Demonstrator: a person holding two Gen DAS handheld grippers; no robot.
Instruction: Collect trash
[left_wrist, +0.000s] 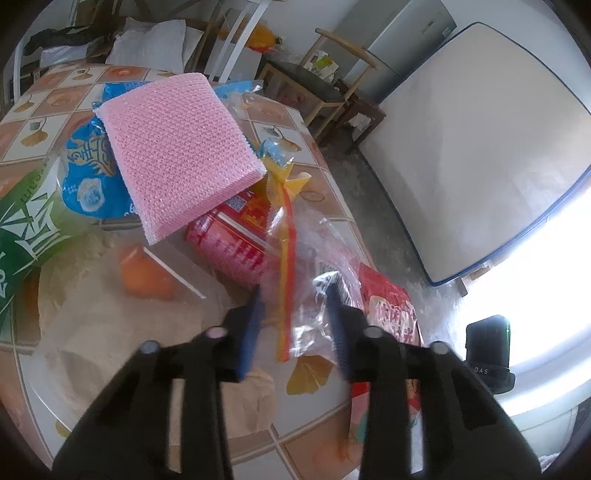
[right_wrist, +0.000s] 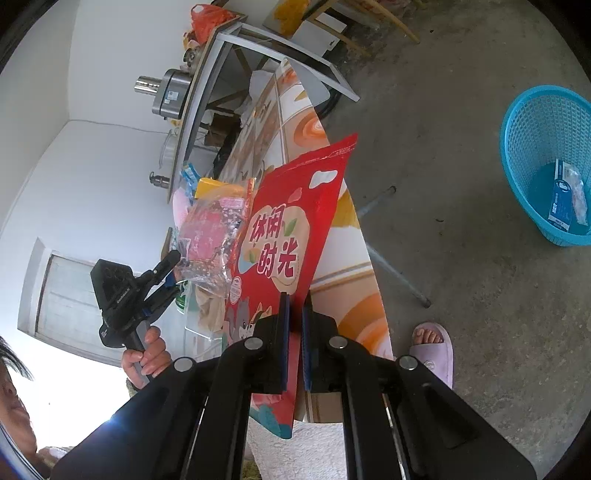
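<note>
While my left claw stands narrow around a clear plastic bag near the table edge, pads not visibly pressing it, my right claw pinches a red snack bag upright off that edge; a blue basket sits on the floor.

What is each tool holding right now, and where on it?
Right tool: shut on the red snack bag's bottom edge. Left tool: around the clear plastic bag; grip cannot be told.

Lived-in home, dining or storage corner. Table with tile-pattern cloth, wooden chair, fridge, mattress leaning by the wall. Bare concrete floor, blue plastic basket, metal appliance on a shelf, slippered foot.
</note>
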